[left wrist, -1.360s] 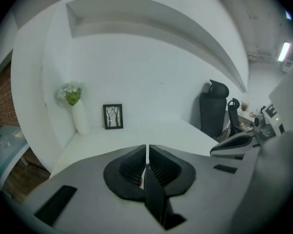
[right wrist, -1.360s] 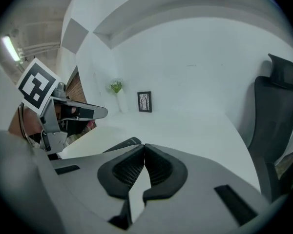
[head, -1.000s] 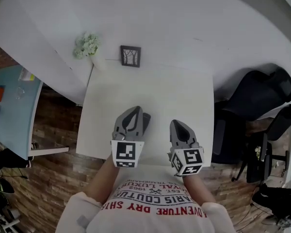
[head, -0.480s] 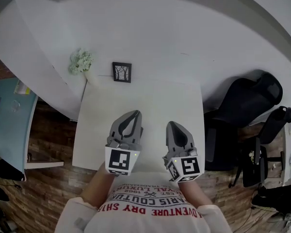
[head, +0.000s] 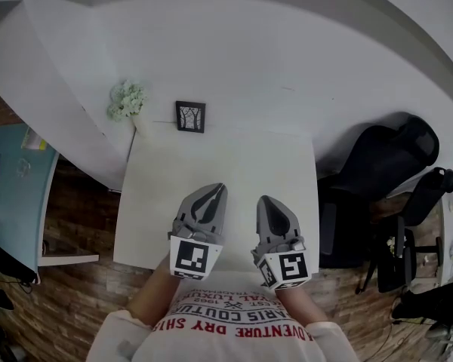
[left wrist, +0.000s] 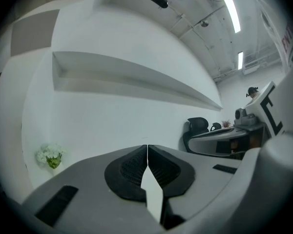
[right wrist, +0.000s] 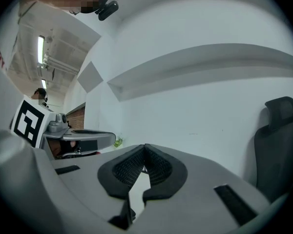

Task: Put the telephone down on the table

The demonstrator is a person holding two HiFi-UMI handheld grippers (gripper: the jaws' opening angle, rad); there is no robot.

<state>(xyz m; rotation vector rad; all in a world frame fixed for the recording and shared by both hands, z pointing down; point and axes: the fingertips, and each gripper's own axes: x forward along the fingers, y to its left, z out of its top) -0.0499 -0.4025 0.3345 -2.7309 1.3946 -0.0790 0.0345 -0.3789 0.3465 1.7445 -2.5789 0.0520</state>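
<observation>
White flowers stand near a small framed picture.

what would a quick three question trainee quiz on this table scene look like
1. True or false: a telephone lies on the table.
2. Which thing stands at the table's far edge? A. a picture frame B. a mug C. a laptop
3. In a few words: how do the jaws of the left gripper and the right gripper stand, and what is between them?

Key
1. False: no telephone is in view.
2. A
3. Both pairs are shut, with nothing between them.
</observation>
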